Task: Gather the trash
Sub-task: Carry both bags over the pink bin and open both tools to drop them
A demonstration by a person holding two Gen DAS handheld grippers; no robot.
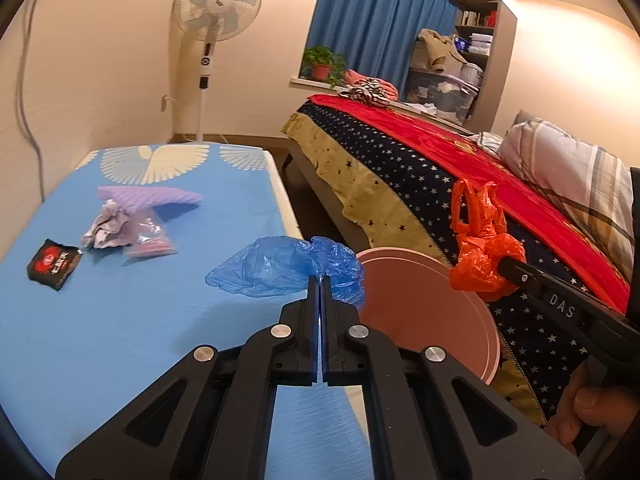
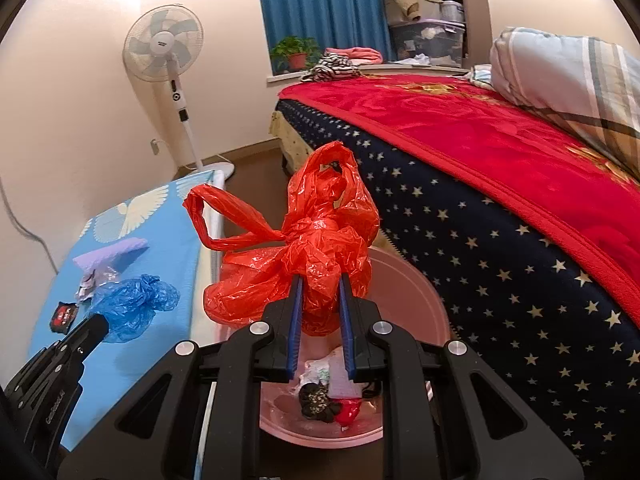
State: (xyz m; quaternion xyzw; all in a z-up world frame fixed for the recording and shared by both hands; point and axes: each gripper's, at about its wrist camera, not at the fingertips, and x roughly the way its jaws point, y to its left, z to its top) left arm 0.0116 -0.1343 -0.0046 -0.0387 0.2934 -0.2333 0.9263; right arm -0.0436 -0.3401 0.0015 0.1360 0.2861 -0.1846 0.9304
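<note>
Pink bin sits on the floor between the blue table and the bed, some trash already in it. Orange bag hangs right over the bin's mouth, clamped in the right gripper, handles flopping up & left. So the right hand is nearer; prob. just a drop straight down. Blue bag is pinched in the left gripper, fingers together on it, still over the table edge, bin just to its right. Left on the table: purple pouch, crumpled paper, black packet.
</note>
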